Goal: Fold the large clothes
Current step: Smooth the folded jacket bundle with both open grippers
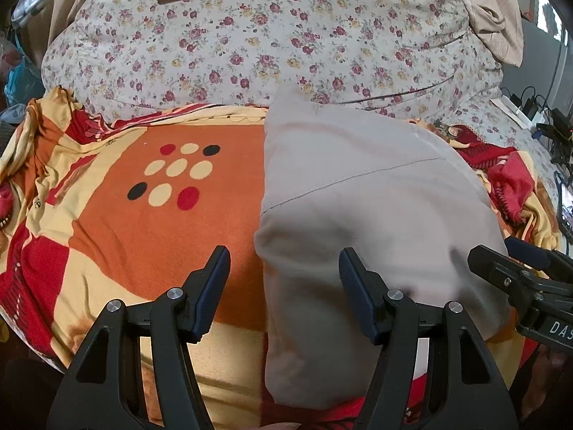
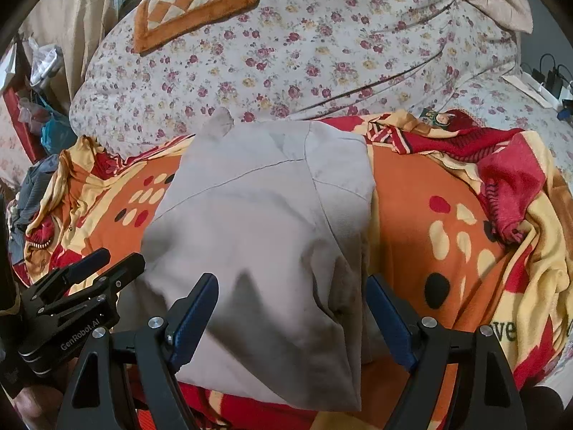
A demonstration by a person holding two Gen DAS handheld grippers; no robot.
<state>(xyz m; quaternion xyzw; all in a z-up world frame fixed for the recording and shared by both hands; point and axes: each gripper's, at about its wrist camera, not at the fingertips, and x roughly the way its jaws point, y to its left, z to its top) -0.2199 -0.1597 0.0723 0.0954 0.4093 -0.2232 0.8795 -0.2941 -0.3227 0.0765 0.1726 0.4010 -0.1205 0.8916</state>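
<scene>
A folded grey garment (image 2: 261,236) lies on an orange patterned blanket (image 1: 143,222), in front of a floral quilt (image 1: 250,46). Left gripper (image 1: 284,286) and right gripper (image 2: 292,308) hover above the blanket, jaws wide, empty.

A home bedroom: floral duvet (image 1: 250,46), patterned blanket (image 1: 143,215).

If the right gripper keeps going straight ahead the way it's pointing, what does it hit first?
Most likely the folded beige garment. The right gripper is open, and the cloth fills the gap between its fingers and the view beyond. The orange patterned blanket lies under it. Depth is unclear.
</scene>
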